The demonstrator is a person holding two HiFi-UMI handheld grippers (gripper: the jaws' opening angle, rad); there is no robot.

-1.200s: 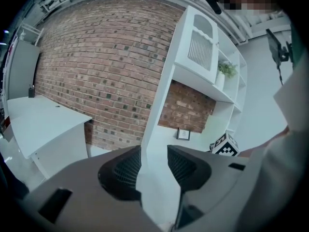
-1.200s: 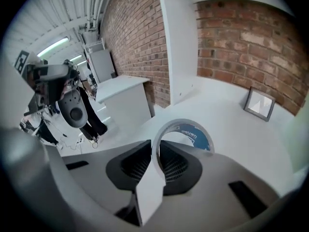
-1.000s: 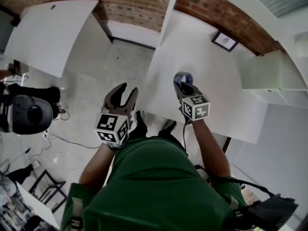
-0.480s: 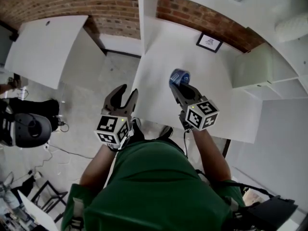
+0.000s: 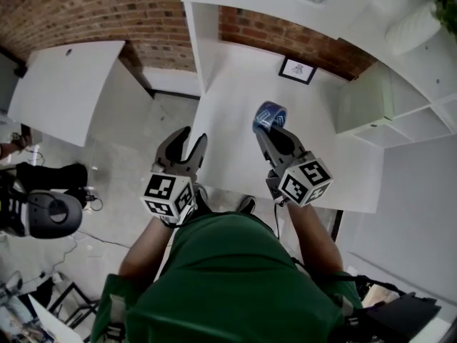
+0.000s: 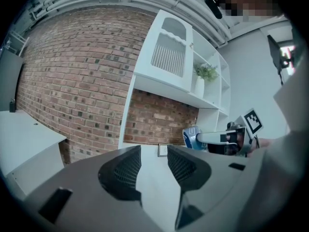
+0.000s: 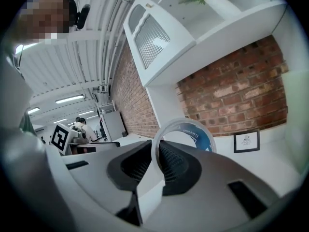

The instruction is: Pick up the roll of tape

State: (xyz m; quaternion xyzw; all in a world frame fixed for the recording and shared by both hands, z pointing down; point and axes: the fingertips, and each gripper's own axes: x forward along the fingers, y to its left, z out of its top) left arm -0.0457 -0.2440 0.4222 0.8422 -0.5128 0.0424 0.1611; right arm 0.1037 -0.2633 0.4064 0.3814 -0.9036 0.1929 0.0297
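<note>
My right claw (image 5: 270, 126) was holding the roll of tape (image 5: 270, 114). The jaws were close together and pinched the thin wall of the ring. In the right gripper view, one jaw poked through the hole of the roll of tape (image 7: 195, 131) and the other pressed on the outside. That put the wall right in the middle of my right claw (image 7: 155, 161). Most of the ring stuck out past the tips, up and to one side. It was clear plastic with blue on the inside.

The tape was up in the air over the white desk (image 5: 235, 98) and did not touch it. It hung about over the middle, between the front edge near me and the back edge. A small picture (image 5: 298, 70) leaned on the brick wall (image 5: 278, 31) at the back edge.

My left claw (image 5: 191, 138) was by the left edge of the desk, well apart from the tape. Its jaws stood a little apart and gripped nothing. In the left gripper view I saw only the desk through the gap of my left claw (image 6: 153, 166). The tape (image 6: 192, 137) was off to the right.
</note>
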